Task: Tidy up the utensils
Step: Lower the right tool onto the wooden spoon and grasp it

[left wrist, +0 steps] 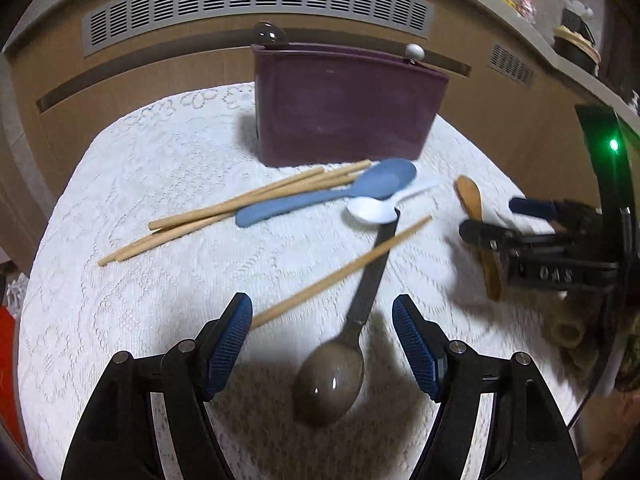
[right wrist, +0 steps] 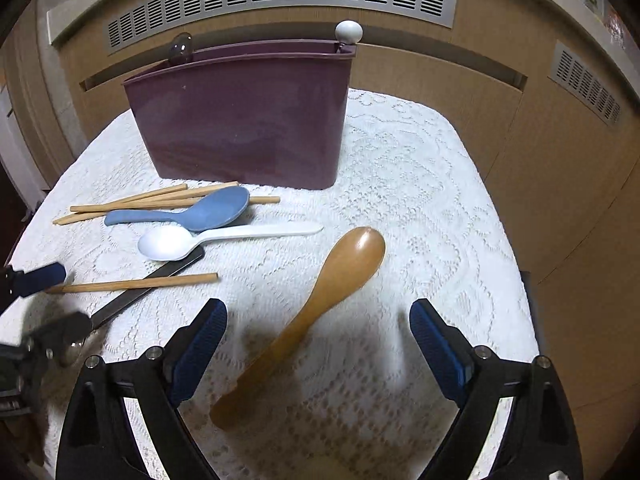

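Utensils lie scattered on a white lace-covered table [right wrist: 400, 168], in front of a purple plastic holder [right wrist: 248, 120] standing upright at 12 o'clock. A clear spoon bowl [right wrist: 181, 46] and a white spoon bowl [right wrist: 349, 32] stick up from the holder's far corners. Wooden spoon [right wrist: 316, 304] lies at centre of the right wrist view, bowl toward 1 o'clock, handle toward 7, between the fingers of the right tongs [right wrist: 318, 344], which are spread wide and grip nothing. Grey metal spoon [left wrist: 340, 368] lies between the fingers of the left tongs [left wrist: 322, 344], bowl nearest the camera, dark handle running toward 12; these tongs are also wide open, empty. One wooden chopstick [left wrist: 344, 272] lies across that handle, its near end just beside the left finger pad. White plastic spoon [right wrist: 208, 238] rests with its bowl on the dark handle's far tip. Blue spoon [right wrist: 192, 212] lies just behind it, overlapping a bundle of chopsticks [right wrist: 132, 202] at 10 o'clock, near the holder's base. A vented wooden cabinet [right wrist: 540, 160] stands behind the table.
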`<state>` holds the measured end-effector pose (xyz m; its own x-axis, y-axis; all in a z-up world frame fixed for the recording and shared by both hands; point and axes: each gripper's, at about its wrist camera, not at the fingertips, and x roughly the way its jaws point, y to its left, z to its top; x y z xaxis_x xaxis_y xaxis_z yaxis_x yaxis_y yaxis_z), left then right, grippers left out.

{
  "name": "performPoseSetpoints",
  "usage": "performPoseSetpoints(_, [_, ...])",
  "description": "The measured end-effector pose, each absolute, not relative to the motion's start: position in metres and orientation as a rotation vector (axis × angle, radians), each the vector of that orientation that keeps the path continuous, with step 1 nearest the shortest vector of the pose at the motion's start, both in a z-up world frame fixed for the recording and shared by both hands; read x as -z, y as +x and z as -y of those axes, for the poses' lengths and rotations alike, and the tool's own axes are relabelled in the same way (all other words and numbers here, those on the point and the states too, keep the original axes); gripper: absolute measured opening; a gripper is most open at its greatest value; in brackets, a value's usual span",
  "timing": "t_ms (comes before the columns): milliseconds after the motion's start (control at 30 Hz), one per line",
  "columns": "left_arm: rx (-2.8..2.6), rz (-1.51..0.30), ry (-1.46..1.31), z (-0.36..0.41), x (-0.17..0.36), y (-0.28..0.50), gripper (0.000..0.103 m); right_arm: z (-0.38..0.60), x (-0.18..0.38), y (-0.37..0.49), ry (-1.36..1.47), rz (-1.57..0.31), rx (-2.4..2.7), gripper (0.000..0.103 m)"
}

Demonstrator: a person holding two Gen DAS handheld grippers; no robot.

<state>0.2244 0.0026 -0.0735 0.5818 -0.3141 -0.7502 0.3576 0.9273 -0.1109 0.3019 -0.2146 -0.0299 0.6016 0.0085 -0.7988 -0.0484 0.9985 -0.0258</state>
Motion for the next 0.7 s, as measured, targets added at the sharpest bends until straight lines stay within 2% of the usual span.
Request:
performPoseSetpoints(133, [0.390, -0.860, 0.054, 0.004, 0.067, 0.233, 0.073, 0.220, 0.030, 0.322, -0.017, -0.942, 0.031, 0.087])
performPoseSetpoints(200, [0.391, -0.858, 0.029, 0.007, 0.062, 0.239, 0.073, 0.223, 0.035, 0.336, -0.004, -0.964, 0.062, 0.081])
performPoseSetpoints(267, [0.399, -0.852, 0.021, 0.013, 0.058, 0.244, 0.073, 0.223, 0.041, 0.346, 0.014, -0.990, 0.056, 0.067])
performPoseSetpoints(300, [0.401, -0.851, 0.023, 0.016, 0.056, 0.246, 0.073, 0.224, 0.039, 0.347, 0.022, -0.982, 0.055, 0.066])
performPoseSetpoints(333, [0.403, -0.851, 0.025, 0.019, 0.055, 0.248, 0.073, 0.223, 0.038, 0.346, 0.025, -0.985, 0.035, 0.055])
performPoseSetpoints(367, [0.406, -0.854, 0.025, 0.021, 0.055, 0.251, 0.073, 0.223, 0.037, 0.345, 0.023, -0.985, 0.020, 0.040])
performPoseSetpoints(400, [0.410, -0.859, 0.026, 0.024, 0.055, 0.253, 0.073, 0.221, 0.036, 0.343, 0.019, -0.988, -0.001, 0.034])
performPoseSetpoints(700, [0.425, -0.950, 0.085, 0.062, 0.068, 0.293, 0.073, 0.239, 0.021, 0.287, 0.098, -0.992, -0.071, 0.032])
